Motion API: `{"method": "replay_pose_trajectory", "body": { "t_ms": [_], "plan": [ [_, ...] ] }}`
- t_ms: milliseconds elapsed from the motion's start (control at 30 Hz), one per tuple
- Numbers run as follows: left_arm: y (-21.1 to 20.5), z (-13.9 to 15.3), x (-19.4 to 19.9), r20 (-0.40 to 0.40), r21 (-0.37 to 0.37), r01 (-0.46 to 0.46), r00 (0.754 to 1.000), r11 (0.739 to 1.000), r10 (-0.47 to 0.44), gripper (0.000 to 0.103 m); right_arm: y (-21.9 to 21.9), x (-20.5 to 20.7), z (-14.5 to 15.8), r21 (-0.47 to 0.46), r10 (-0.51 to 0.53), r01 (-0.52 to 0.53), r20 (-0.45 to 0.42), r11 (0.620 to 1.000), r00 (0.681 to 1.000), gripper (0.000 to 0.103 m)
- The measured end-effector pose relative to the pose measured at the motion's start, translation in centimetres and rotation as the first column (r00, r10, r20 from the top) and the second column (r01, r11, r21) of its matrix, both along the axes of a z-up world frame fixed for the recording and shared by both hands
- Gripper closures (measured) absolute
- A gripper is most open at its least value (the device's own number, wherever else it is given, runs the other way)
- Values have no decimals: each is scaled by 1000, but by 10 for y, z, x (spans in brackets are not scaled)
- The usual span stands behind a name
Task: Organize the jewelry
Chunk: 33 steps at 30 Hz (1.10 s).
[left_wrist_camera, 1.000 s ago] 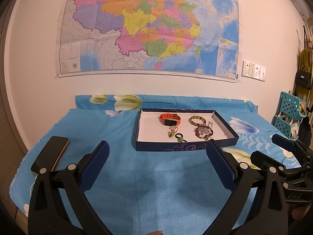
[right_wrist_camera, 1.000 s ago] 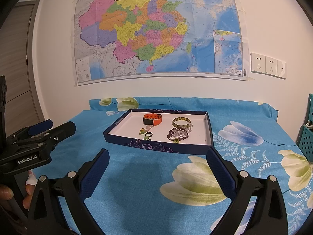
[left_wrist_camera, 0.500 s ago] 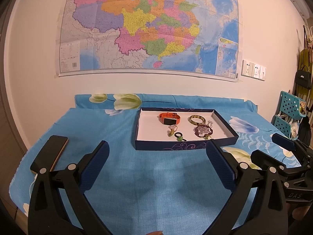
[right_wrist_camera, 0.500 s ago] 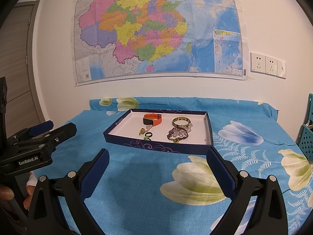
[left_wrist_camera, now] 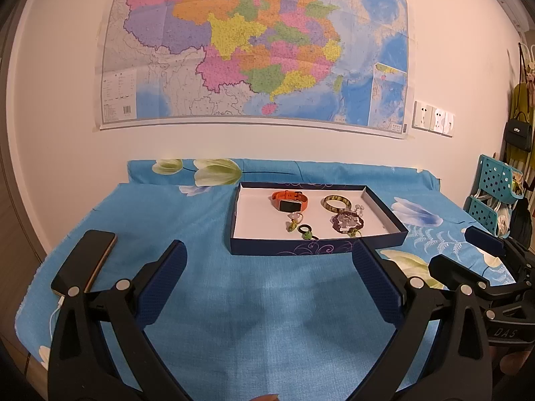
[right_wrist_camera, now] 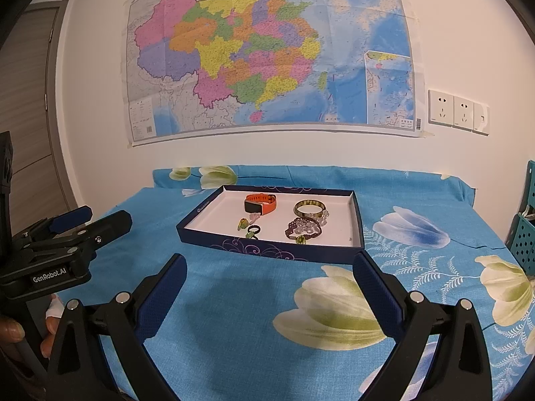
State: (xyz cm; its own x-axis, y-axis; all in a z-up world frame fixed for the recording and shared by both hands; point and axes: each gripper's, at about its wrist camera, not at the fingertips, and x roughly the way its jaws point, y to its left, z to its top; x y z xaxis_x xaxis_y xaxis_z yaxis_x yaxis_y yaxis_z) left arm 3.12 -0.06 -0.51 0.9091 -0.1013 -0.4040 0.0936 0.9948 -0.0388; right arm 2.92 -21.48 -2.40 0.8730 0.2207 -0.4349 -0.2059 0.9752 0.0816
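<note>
Blue floral cloth (left_wrist_camera: 260, 294) covers the work surface; items are listed from left to right. At far left a dark phone (left_wrist_camera: 85, 260) lies flat near the cloth's edge, a white cable at its near end. The left gripper (left_wrist_camera: 269, 277) hangs above bare cloth with its jaws spread wide and nothing between them. Beyond it sits the shallow navy tray (left_wrist_camera: 317, 246) with a white floor, holding the jewelry: an orange watch (left_wrist_camera: 290, 200), two small green rings (left_wrist_camera: 301, 229), a green bangle (left_wrist_camera: 336, 203) and a purple bead bracelet (left_wrist_camera: 347, 222), the last two lying close together. The right gripper (right_wrist_camera: 269, 279), likewise spread and empty, hangs well short of the tray's near wall. Judged risks: the rings are small and lie close together, so a wide closing stroke could pinch both or flick one away; the bracelet's loose beads may snag the bangle; a low approach could catch the tray wall and shove the light tray across the cloth.
</note>
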Motion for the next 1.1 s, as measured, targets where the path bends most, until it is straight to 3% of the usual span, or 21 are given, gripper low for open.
{"method": "replay_pose_trajectory", "body": {
  "t_ms": [1100],
  "plan": [
    [-1, -4, 2, -9, 0, -1, 1000, 1000, 1, 6, -2, 1, -1, -2, -1, 1, 4, 1000, 1000, 7]
  ]
}}
